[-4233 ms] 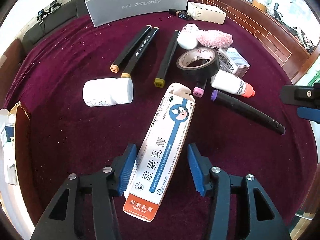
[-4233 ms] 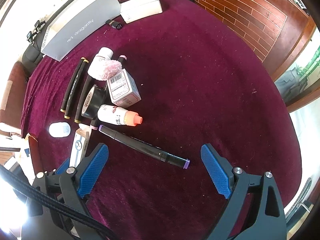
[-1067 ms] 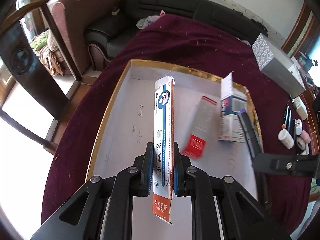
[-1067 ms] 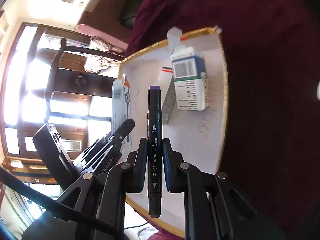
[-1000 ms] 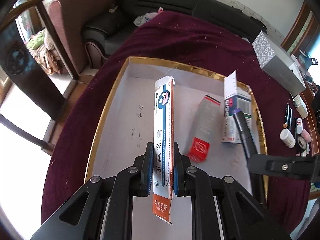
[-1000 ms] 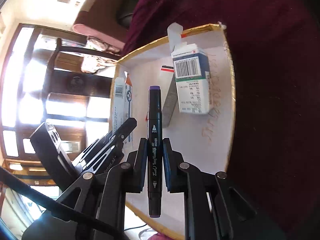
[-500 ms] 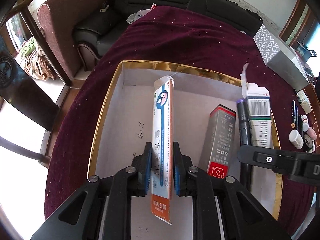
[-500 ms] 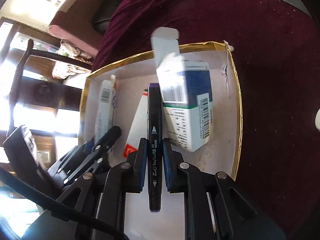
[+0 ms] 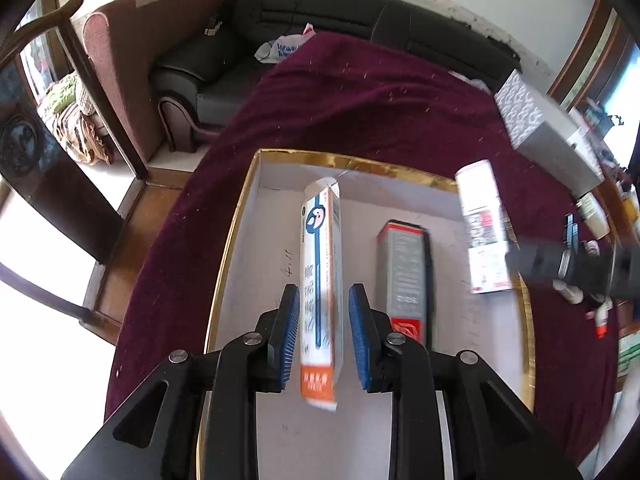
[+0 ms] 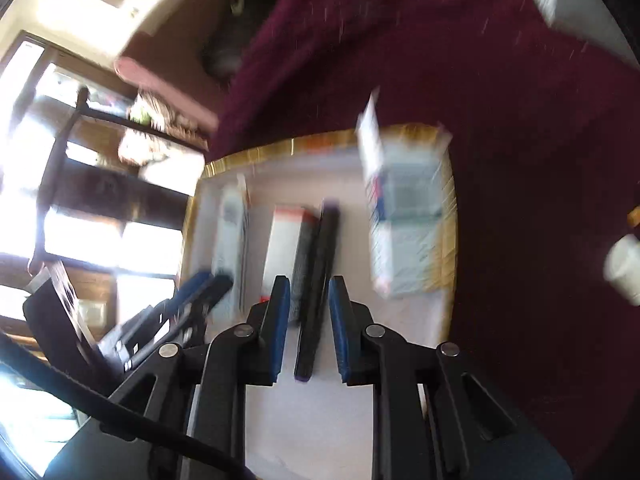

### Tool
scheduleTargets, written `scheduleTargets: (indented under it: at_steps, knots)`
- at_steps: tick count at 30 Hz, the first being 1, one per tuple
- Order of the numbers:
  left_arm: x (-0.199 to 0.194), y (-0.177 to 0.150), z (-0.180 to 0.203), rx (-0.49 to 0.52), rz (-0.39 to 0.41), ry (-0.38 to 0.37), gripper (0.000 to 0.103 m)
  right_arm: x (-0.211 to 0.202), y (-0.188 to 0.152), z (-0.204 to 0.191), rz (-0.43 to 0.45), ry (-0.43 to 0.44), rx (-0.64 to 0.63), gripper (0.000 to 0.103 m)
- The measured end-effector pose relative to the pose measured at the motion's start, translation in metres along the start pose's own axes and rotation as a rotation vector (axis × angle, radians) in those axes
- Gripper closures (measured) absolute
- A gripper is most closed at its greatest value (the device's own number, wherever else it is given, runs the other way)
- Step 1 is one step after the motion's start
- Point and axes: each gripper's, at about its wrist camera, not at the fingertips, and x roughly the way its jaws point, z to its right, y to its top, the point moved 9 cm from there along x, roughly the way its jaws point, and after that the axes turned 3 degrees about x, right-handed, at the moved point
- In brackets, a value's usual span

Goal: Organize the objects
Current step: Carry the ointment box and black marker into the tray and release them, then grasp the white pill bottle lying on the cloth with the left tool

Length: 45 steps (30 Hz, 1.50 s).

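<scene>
Left wrist view: our left claw (image 9: 324,332) has just been opening, pads clear of the ointment carton (image 9: 320,280) lying btwn them in the gold-rimmed tray (image 9: 240,216). Right wrist view, blurred: right claw (image 10: 308,328) also just opening, black marker (image 10: 320,272) loose btwn pads, beside the grey carton (image 10: 286,248).

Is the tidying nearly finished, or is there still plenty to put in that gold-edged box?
Partly done. A grey carton and a white carton already lie in the gold-edged box. Both tongs have just been opening: the left tongs are letting go of a long ointment carton, the right tongs a black marker. Small bottles wait on the cloth.
</scene>
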Motion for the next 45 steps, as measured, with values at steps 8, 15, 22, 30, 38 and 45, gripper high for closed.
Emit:
scheduleTargets:
  at_steps: [8, 15, 22, 30, 38, 45]
  knots:
    - [-0.019, -0.014, -0.009, -0.101, 0.003, -0.061, 0.077, 0.016, 0.060, 0.020, 0.069, 0.016, 0.147, 0.042]
    - [-0.023, -0.023, -0.007, -0.112, -0.005, -0.082, 0.077, 0.055, 0.026, 0.017, -0.123, 0.167, 0.224, 0.042]
    - [-0.026, -0.015, 0.004, -0.113, 0.015, -0.083, 0.077, 0.006, 0.027, 0.015, -0.027, 0.114, 0.127, 0.042]
    - [-0.029, -0.005, 0.059, -0.055, 0.016, -0.161, 0.077, -0.134, 0.039, 0.062, 0.383, -0.304, -0.113, 0.025]
    - [-0.034, -0.009, 0.140, 0.053, 0.002, -0.248, 0.077, -0.152, -0.002, 0.254, 0.267, -0.330, 0.365, 0.006]
    - [-0.017, -0.023, 0.235, 0.193, -0.046, -0.306, 0.077, -0.167, -0.064, 0.329, 0.238, -0.340, 0.503, 0.006]
